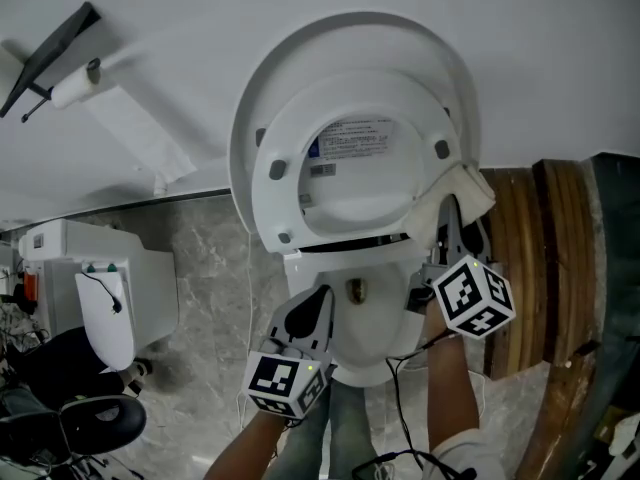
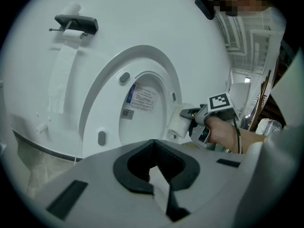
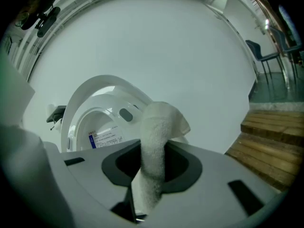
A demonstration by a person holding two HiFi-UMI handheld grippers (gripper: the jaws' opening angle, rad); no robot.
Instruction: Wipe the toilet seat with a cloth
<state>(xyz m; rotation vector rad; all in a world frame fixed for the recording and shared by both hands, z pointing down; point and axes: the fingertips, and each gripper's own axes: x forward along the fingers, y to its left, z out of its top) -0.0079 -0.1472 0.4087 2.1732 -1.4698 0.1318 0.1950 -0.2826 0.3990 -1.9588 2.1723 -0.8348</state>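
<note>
Two grippers are at the toilet, and only one is working. The right gripper [image 1: 452,230] is clamped on a white cloth [image 3: 154,141], which bulges out past its jaws in a thick folded wad. In the head view the cloth sits right of centre, pressed against the right edge of the raised seat [image 1: 285,133], where it lies against the lid [image 1: 350,38] behind it. The left gripper [image 1: 312,310] has its jaws together on nothing and hovers at lower centre, just in front of the bowl [image 1: 370,348].

To wipe well, I would press the wad flat against the rim and follow its curve in one long sweep rather than dabbing. The hard jaw tips should be held back so that only fabric touches the plastic. The small oval bumpers on the seat's underside will probably catch the cloth, so each needs a pass round it.

The cloth looks like nubbly, soft terry. Seat and lid are smooth, glossy white plastic, rounded and nested one inside the other. A paper roll [image 1: 75,86] hangs at upper left, veined grey stone [image 1: 210,258] lies at lower left, and banded wood [image 1: 540,258] is at right.
</note>
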